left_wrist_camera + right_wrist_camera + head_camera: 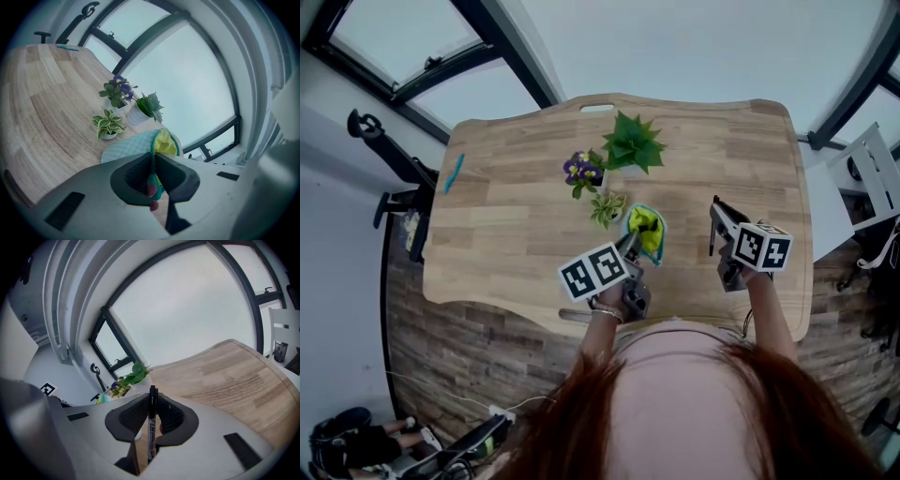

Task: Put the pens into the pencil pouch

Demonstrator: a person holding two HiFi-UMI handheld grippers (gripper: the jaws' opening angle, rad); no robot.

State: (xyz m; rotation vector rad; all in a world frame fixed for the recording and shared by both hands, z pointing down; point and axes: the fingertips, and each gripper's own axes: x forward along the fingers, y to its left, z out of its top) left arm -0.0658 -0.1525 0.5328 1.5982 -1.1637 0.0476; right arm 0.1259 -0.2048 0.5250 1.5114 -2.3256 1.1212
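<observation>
While left tongs (153,163) pinch the pouch (133,146) beside three plants (109,124), right tongs (152,401) grip a pen (150,437).

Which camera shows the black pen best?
The right gripper view: the black pen stands close, pinched in the right claw, its print visible. The head view shows only a thin dark stick beside that claw. The left gripper view doesn't show it.
</observation>
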